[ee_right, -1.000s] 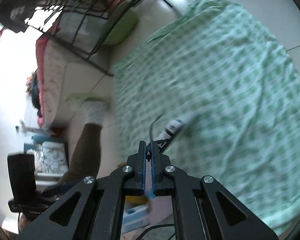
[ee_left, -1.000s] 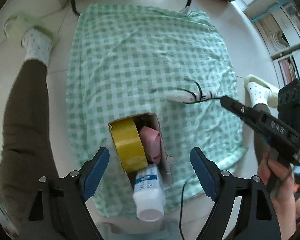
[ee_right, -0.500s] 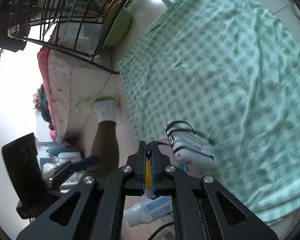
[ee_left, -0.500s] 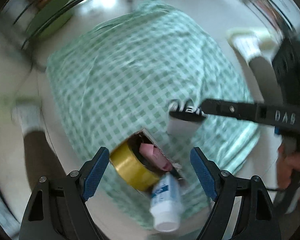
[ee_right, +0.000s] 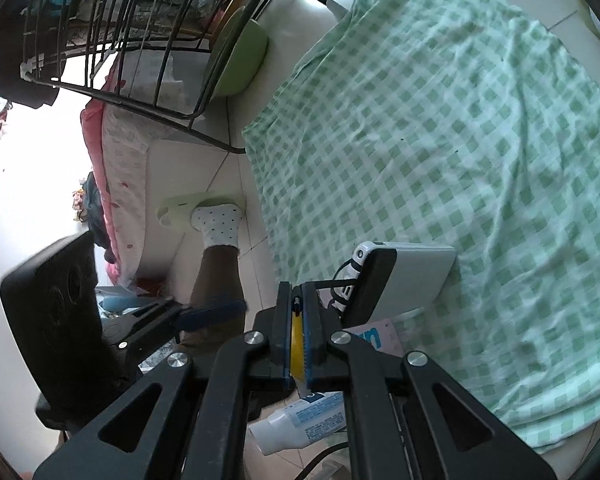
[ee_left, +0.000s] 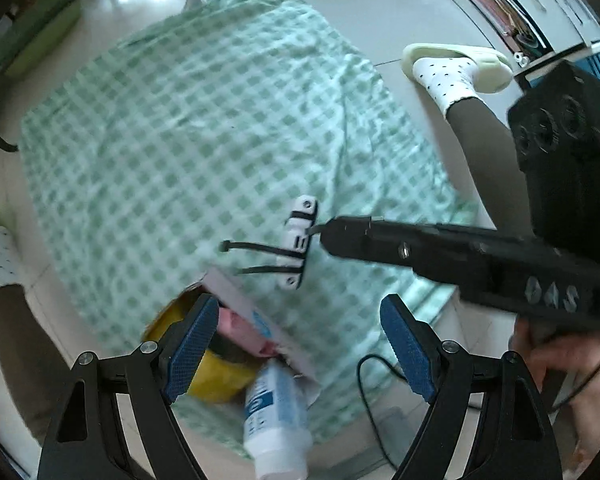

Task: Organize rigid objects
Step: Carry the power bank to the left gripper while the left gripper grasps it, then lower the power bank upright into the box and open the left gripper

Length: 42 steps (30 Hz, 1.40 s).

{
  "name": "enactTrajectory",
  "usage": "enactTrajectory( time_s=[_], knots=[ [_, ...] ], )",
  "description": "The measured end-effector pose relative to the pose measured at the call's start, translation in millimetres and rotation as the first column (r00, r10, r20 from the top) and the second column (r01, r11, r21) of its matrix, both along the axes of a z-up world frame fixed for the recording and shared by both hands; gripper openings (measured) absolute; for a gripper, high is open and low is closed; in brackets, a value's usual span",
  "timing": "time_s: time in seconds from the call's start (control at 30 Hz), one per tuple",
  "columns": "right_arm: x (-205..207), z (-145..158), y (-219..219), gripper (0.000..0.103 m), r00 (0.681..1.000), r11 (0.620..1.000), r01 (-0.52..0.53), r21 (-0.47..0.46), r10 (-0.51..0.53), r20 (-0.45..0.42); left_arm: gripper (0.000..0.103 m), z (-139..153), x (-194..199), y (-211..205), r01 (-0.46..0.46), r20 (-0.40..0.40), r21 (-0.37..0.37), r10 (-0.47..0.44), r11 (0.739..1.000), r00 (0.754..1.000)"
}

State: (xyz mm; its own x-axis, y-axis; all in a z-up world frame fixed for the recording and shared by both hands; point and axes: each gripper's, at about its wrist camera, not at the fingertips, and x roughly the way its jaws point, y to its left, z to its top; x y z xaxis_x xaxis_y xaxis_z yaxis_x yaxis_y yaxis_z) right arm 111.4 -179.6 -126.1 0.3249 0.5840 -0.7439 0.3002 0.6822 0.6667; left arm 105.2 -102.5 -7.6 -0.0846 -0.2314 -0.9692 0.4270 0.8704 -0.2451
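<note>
Lifted off the cloth (ee_left: 204,128): white device (ee_left: 300,236), pinched by right fingers (ee_left: 320,232) at three o'clock for boxing; left fingers (ee_left: 300,340) wide, empty over box (ee_left: 256,312).

A white, flat, box-shaped device (ee_left: 300,248) with black straps around it and 2 black strap ends sticking out sideways hung tilted above the green checked cloth (ee_left: 204,128). Below it a small cardboard box (ee_left: 260,320) sat on the cloth's near edge, holding a yellow tape roll (ee_left: 216,376) on edge and a pink packet (ee_left: 240,328). A white bottle with a blue label (ee_left: 276,416) lay on its side, protruding from the box.
</note>
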Motion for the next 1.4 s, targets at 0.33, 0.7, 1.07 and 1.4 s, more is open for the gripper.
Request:
enactTrajectory(
  time_s=[0.33, 0.7, 1.07, 1.4],
  knots=[
    [-6, 1, -13, 0.007, 0.998, 0.998, 0.063, 0.020, -0.063, -0.003, 0.082, -43, 16, -36, -0.025, -0.092, 0.002, 0.025, 1.000, 0.995],
    [-8, 10, -21, 0.013, 0.996, 0.996, 0.090, 0.015, -0.090, -0.010, 0.022, -81, 24, -34, -0.130, -0.150, 0.006, 0.129, 0.992, 0.980],
    [-21, 9, 17, 0.091, 0.984, 0.797, -0.144, -0.587, 0.053, -0.169, 0.017, -90, 36, 14, -0.403, -0.251, -0.005, 0.390, 0.915, 0.886],
    [-13, -55, 53, 0.072, 0.969, 0.754, -0.239, -0.612, 0.150, -0.195, 0.017, -97, 53, 36, -0.576, -0.317, 0.004, 0.547, 0.817, 0.774]
  ],
)
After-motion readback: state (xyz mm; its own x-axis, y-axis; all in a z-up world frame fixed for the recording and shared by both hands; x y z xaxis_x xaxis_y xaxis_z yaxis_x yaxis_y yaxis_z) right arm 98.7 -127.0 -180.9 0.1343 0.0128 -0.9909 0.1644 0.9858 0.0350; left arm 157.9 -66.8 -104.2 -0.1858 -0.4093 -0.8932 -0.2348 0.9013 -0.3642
